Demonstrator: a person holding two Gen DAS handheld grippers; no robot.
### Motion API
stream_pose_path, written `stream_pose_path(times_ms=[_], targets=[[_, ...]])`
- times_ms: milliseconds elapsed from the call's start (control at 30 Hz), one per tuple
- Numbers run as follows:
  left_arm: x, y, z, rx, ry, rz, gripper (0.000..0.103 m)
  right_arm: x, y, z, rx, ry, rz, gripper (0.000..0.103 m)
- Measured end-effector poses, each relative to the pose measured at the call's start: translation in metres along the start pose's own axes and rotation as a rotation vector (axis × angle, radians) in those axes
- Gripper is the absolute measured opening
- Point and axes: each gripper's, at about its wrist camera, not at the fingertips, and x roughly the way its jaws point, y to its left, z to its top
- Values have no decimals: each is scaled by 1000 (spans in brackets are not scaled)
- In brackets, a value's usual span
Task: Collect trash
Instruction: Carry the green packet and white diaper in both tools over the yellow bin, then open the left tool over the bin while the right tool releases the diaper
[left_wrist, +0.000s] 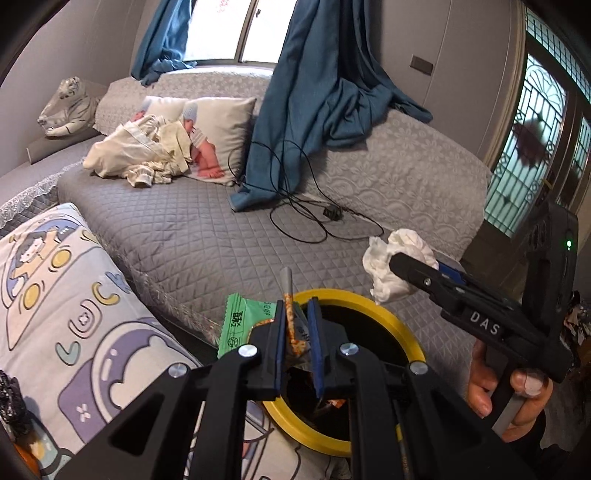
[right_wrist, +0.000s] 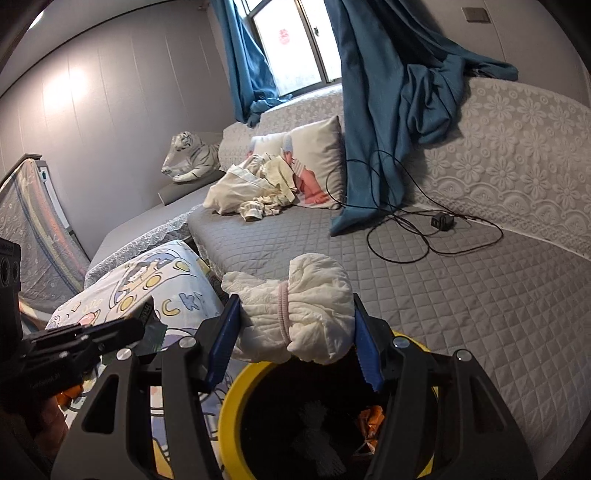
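My left gripper (left_wrist: 297, 332) is shut on a thin orange snack wrapper (left_wrist: 291, 325), held over the yellow-rimmed trash bin (left_wrist: 402, 332). A green snack packet (left_wrist: 243, 321) lies just left of the bin's rim. My right gripper (right_wrist: 293, 325) is shut on a rolled white diaper (right_wrist: 295, 317) tied with a pink band, held above the bin's yellow rim (right_wrist: 231, 398). In the left wrist view the right gripper (left_wrist: 397, 264) holds the diaper (left_wrist: 388, 266) beyond the bin. Orange wrappers (right_wrist: 371, 417) and white trash lie inside the bin.
A grey quilted sofa (left_wrist: 207, 236) holds a black cable with charger (left_wrist: 334, 213), blue curtains (left_wrist: 317, 110), a heap of cream clothes (left_wrist: 140, 155) and a printed pillow (left_wrist: 218, 129). A cartoon-print cushion (left_wrist: 74, 314) sits left of the bin. A white tiger toy (left_wrist: 68, 107) is at the far left.
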Motion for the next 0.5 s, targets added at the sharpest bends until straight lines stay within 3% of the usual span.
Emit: stream_pose_path(times_ms=[500], targets=[[67, -18, -32, 17, 158, -34, 12, 37, -43, -27, 93, 105, -52, 55]])
